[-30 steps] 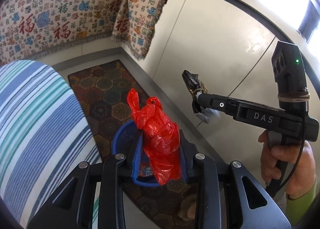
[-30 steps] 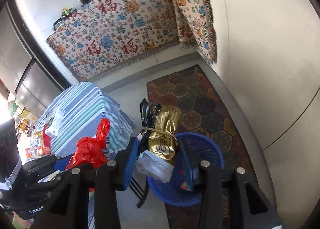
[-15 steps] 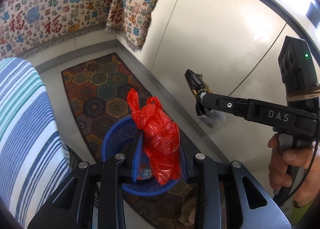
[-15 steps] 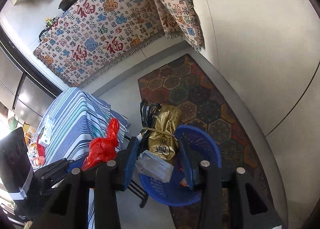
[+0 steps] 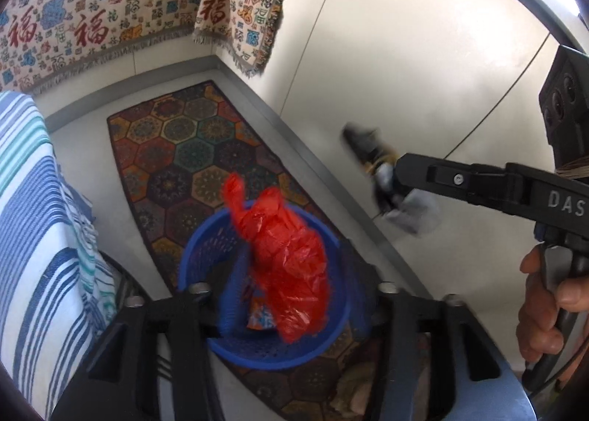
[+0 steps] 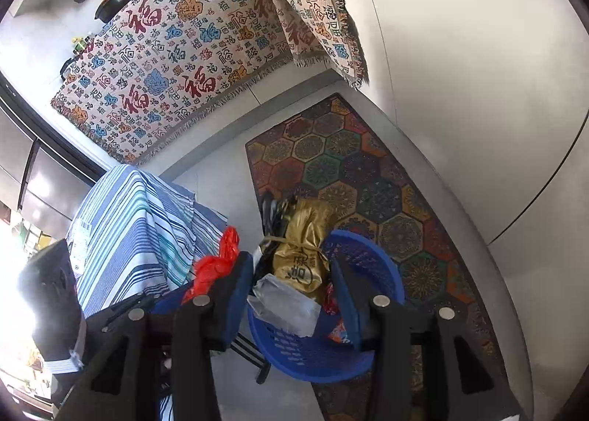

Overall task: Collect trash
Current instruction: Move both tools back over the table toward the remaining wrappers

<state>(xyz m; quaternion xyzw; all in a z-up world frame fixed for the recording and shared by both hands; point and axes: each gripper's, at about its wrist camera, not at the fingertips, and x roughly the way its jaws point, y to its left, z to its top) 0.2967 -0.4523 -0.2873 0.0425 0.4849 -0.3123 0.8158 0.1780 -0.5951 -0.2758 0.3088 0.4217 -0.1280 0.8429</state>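
My left gripper (image 5: 291, 273) is shut on a crumpled red plastic bag (image 5: 291, 259) and holds it above a blue perforated basket (image 5: 206, 251) on the floor. My right gripper (image 6: 294, 288) is shut on a gold wrapper bundle (image 6: 302, 251) tied with a grey packet (image 6: 287, 307), over the same basket (image 6: 371, 266). The right gripper with its bundle (image 5: 386, 181) also shows at the right of the left wrist view. The red bag (image 6: 213, 262) and left gripper show at the left of the right wrist view. Some trash lies in the basket.
The basket stands on a patterned hexagon rug (image 5: 191, 152) beside a white cabinet wall (image 5: 405, 53). A table with a blue striped cloth (image 5: 33, 222) is on the left. A patterned blanket (image 6: 191, 53) hangs at the back.
Both grippers have moved toward and over the blue basket, carrying the red bag and the gold bundle; the basket now lies more directly below them.
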